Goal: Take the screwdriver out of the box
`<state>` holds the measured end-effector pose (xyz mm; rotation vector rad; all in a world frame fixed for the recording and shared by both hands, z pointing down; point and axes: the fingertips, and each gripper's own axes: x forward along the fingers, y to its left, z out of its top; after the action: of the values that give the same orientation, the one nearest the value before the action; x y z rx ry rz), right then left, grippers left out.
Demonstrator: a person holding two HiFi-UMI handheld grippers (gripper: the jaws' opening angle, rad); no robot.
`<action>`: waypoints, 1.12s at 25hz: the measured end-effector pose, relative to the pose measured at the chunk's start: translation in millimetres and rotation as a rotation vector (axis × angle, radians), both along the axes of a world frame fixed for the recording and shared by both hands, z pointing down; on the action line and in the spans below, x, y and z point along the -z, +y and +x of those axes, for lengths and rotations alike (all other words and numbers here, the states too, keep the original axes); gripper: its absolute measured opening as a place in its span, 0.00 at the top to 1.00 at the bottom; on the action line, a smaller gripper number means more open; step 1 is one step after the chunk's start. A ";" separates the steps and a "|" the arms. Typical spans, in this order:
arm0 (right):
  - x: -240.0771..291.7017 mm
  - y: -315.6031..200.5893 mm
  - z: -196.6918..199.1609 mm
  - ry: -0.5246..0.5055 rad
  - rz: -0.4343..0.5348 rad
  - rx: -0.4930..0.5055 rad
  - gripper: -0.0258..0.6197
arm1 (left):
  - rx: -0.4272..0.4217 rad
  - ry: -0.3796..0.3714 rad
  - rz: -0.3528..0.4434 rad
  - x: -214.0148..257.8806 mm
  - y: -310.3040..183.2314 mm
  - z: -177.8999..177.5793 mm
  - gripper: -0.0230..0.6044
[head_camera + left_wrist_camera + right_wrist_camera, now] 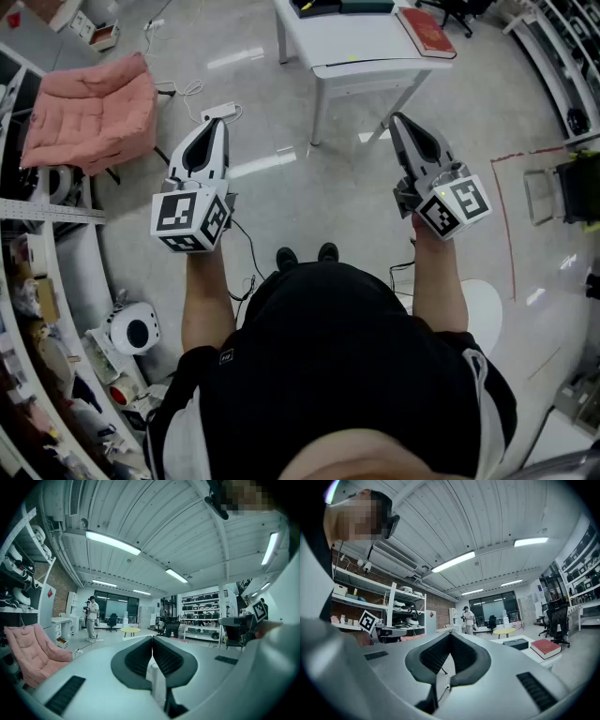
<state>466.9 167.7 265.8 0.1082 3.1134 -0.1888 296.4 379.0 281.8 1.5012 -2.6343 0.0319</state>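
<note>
A glossy pale floor [309,187] carries a white bench [361,52] at the far side and a pink padded chair [89,112] far left. Cluttered shelves [28,309] line the left wall. Red tape [502,216] marks the floor at right. Long strip lights [112,542] hang under a ribbed white ceiling [178,536]. Dark windows [117,604] close the far end.

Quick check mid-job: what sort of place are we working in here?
Most likely a robotics lab or workshop in an open-plan office. Metal shelving is loaded with equipment, a white table carries a red book, and a black office chair stands on a bare polished floor.
</note>
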 end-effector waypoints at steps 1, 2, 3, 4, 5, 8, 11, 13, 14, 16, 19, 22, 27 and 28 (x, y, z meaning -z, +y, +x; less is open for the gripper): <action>0.2 0.3 -0.6 0.001 0.001 -0.001 0.92 | -0.001 -0.001 -0.001 0.1 0.4 -0.5 0.93; 0.3 0.8 -1.1 0.003 0.002 -0.002 0.92 | -0.001 -0.001 -0.001 0.2 0.9 -0.9 0.93; 0.4 1.6 -1.7 0.005 0.003 -0.004 0.92 | -0.002 0.000 0.001 0.5 1.8 -1.4 0.93; 0.4 2.8 -2.4 0.006 0.004 -0.005 0.92 | -0.004 0.003 0.005 0.8 3.1 -1.9 0.93; 0.4 4.6 -3.1 0.008 0.005 -0.006 0.92 | -0.007 0.007 0.010 1.0 4.8 -2.5 0.93; 0.0 12.3 -5.8 0.011 0.010 -0.010 0.92 | -0.013 0.014 0.023 0.8 12.0 -5.3 0.93; 0.4 20.1 -7.7 0.014 0.007 -0.015 0.92 | -0.017 0.017 0.026 0.9 20.4 -7.3 0.93; -0.8 23.4 -7.9 0.014 -0.004 -0.022 0.92 | -0.023 0.019 0.028 1.0 25.3 -7.9 0.93; -2.2 25.3 -8.4 0.014 -0.010 -0.026 0.91 | -0.028 0.019 0.028 0.7 28.0 -8.4 0.93; -5.7 30.9 -11.4 0.015 -0.024 -0.032 0.92 | -0.037 0.019 0.023 -0.7 35.1 -10.5 0.93; -9.7 43.2 -18.3 0.023 -0.045 -0.035 0.91 | -0.048 0.017 0.014 -3.3 46.8 -14.9 0.93; -11.2 56.4 -23.1 0.030 -0.046 -0.026 0.91 | -0.047 0.018 0.012 -6.4 56.0 -18.2 0.93; -14.7 59.3 -29.9 0.049 -0.055 -0.027 0.91 | -0.043 0.027 0.001 -14.4 60.9 -23.9 0.93; -14.8 57.7 -32.0 0.053 -0.057 -0.029 0.91 | -0.043 0.029 -0.001 -15.3 60.0 -26.2 0.93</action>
<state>434.9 225.4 280.7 0.0573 3.1568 -0.2843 270.2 439.0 297.2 1.5456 -2.5798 0.0147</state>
